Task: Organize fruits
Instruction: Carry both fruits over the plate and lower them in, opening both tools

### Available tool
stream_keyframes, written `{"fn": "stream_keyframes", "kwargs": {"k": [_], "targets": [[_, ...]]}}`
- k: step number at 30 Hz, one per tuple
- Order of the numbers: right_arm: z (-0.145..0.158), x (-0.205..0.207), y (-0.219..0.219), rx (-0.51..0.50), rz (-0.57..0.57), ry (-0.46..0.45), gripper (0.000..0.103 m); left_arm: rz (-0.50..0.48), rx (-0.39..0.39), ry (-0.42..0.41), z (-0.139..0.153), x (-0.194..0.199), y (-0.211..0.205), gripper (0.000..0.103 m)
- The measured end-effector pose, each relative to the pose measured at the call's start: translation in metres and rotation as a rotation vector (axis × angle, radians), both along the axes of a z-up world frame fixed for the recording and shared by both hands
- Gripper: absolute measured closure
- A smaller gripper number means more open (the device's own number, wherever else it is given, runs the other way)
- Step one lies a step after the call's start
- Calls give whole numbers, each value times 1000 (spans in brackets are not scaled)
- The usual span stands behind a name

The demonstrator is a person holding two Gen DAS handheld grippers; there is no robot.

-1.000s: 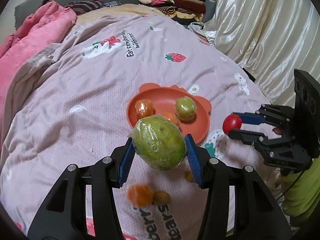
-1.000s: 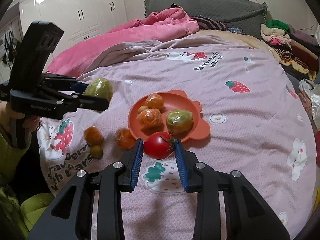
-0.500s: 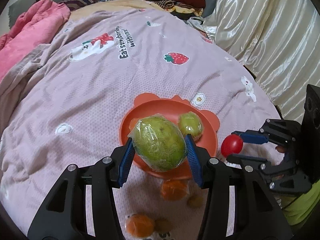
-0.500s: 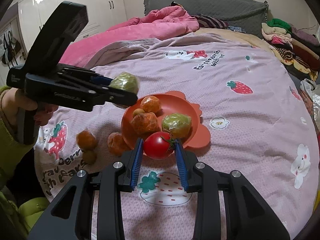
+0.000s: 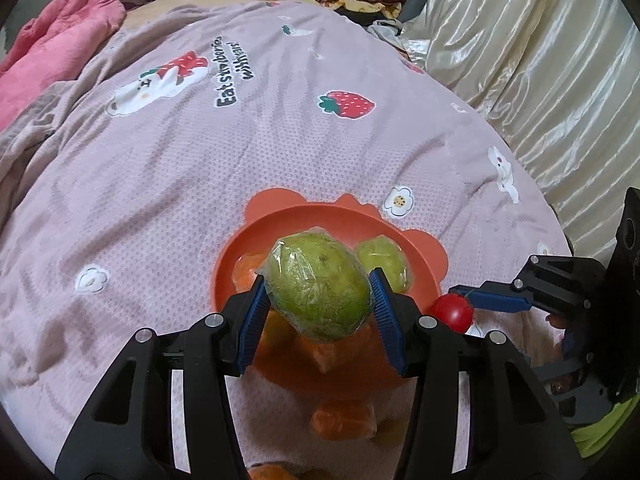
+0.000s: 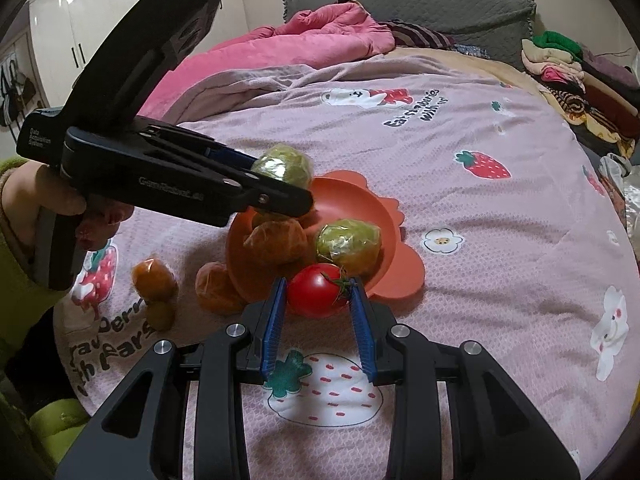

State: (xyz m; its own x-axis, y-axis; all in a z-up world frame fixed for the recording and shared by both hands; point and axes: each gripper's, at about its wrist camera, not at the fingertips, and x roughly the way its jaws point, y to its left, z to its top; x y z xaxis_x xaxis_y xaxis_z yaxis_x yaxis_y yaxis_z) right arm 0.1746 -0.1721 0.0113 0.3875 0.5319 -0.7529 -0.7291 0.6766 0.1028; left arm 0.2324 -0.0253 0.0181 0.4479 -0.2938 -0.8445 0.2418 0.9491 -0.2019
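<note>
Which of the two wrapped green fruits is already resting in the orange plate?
The smaller green fruit at the plate's right side; the larger one is clamped in the left hand-held gripper.

Dim indoor light, fisheye-warped edges, soft blur

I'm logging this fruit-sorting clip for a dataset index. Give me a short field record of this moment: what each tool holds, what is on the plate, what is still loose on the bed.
left tool: shut on wrapped green fruit, above the plate
right tool: shut on red tomato, at the plate's near rim
orange plate: lies on the pink bedspread; holds another wrapped green fruit and wrapped orange fruits
loose on bedspread: two wrapped orange fruits, one small green fruit
</note>
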Motion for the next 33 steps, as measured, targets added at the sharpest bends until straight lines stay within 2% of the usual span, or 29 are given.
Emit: {"fn": "stream_keyframes", "kwargs": {"k": [6, 33], "targets": [[-1, 1, 1, 0, 3, 0, 72, -6, -10, 18, -9, 6, -5, 62], [-17, 11, 22, -46, 22, 4, 72, 16, -29, 13, -11, 8, 6, 62]]}}
